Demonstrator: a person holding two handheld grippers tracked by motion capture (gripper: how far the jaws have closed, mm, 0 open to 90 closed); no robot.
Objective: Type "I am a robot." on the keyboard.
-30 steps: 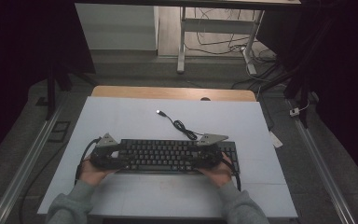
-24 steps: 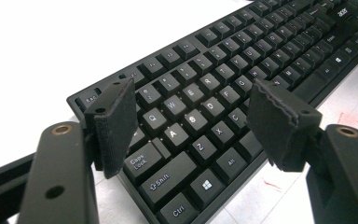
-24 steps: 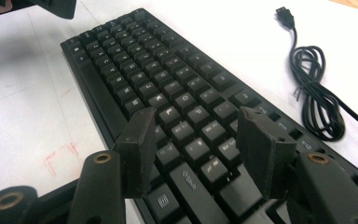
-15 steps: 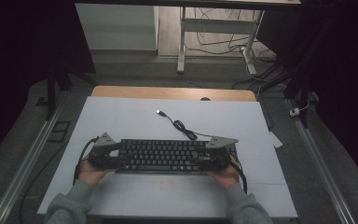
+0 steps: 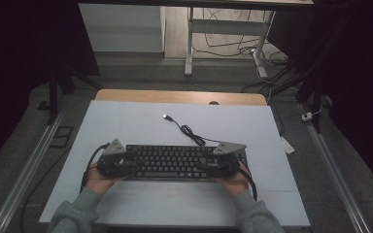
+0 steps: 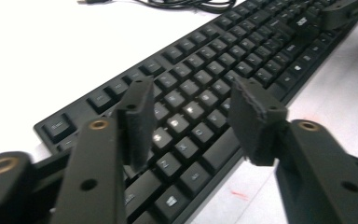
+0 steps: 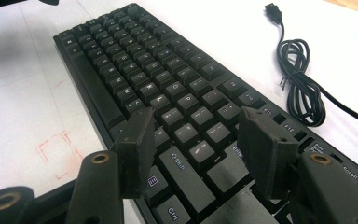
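A black keyboard [image 5: 175, 162] lies flat on the white table top [image 5: 126, 121], and its black cable [image 5: 190, 131] coils away to a USB plug [image 5: 165, 116]. My left gripper [image 5: 129, 165] hovers over the keyboard's left end. Its jaws have just been closing, but in the left gripper view [image 6: 191, 93] only keys [image 6: 205, 60] show in the gap, untouched by the pads. My right gripper [image 5: 214, 165] is over the right end, open, its jaws [image 7: 193, 121] just above the keys [image 7: 135, 60]. The cable [image 7: 298, 79] lies beyond.
Faint red pen marks [image 5: 177, 191] sit on the white top in front of the keyboard. A wooden edge [image 5: 179, 96] borders the far side. Grey sleeves [image 5: 73, 216] enter from the bottom. Metal rails [image 5: 26, 170] run along the floor on both sides.
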